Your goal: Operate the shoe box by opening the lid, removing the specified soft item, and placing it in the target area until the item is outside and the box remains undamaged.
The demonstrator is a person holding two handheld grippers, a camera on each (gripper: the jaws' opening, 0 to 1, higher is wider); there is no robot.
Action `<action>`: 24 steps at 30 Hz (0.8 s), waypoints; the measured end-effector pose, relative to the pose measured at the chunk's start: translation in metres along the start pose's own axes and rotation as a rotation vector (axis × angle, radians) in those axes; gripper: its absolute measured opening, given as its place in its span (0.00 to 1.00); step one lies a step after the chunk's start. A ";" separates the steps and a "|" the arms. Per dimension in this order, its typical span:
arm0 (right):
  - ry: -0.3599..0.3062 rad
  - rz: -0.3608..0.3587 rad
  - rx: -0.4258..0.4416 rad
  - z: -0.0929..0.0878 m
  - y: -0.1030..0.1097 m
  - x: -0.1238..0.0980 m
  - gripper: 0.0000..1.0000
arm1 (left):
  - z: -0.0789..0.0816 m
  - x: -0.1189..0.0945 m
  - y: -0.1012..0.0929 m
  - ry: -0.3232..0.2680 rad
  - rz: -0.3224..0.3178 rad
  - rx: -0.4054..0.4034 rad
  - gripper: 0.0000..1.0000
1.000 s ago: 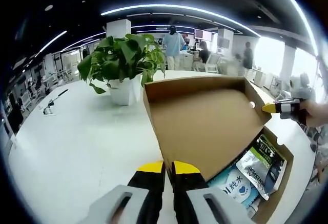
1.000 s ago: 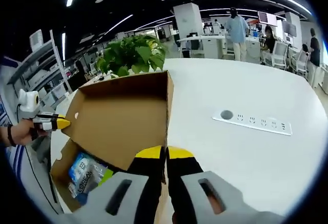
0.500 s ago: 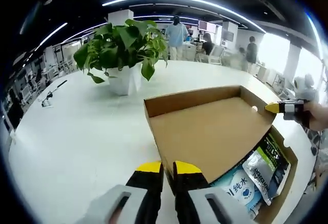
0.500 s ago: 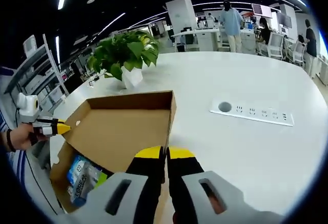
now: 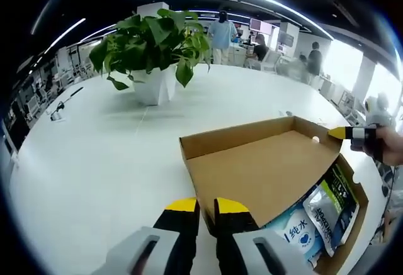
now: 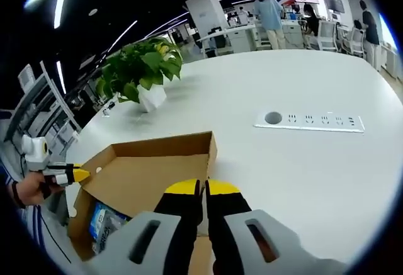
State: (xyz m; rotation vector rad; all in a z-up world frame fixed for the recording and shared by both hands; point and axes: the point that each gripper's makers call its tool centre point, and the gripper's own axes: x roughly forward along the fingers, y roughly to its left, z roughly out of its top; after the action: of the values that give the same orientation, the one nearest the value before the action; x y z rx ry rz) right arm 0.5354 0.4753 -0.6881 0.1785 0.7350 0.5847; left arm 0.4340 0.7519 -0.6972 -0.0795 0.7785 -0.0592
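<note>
Down goes the lid, swung from nearly upright a second ago to almost flat over the white desk. Inside the shoe box lie soft packs; the blue one reads "纯水", while the green-and-black pack beside it is too small to read. Left tool clamps the lid's edge, jaws tight together; right tool pinches the opposite edge likewise. Potted plant stands beyond; a power strip sits apart.
</note>
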 end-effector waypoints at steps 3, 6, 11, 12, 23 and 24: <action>0.005 -0.008 0.016 -0.002 -0.001 0.001 0.03 | -0.002 0.001 0.000 0.009 0.004 -0.006 0.09; 0.007 -0.008 0.026 -0.002 0.000 0.000 0.03 | -0.003 0.001 -0.001 0.010 0.003 -0.011 0.09; 0.009 -0.010 0.027 -0.003 0.000 0.000 0.03 | -0.003 -0.001 -0.001 0.006 -0.002 -0.015 0.10; 0.010 -0.009 0.024 -0.003 0.000 -0.001 0.03 | -0.003 -0.001 -0.001 0.006 -0.002 -0.015 0.10; 0.022 -0.011 0.020 -0.003 0.000 -0.010 0.07 | -0.002 -0.006 -0.005 -0.001 -0.023 0.018 0.13; 0.022 -0.010 0.024 -0.003 0.000 -0.012 0.07 | -0.002 -0.007 -0.006 -0.003 -0.025 0.023 0.14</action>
State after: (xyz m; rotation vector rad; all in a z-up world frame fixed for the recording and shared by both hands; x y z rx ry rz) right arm 0.5266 0.4685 -0.6837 0.1907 0.7642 0.5693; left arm 0.4272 0.7468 -0.6934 -0.0680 0.7742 -0.0919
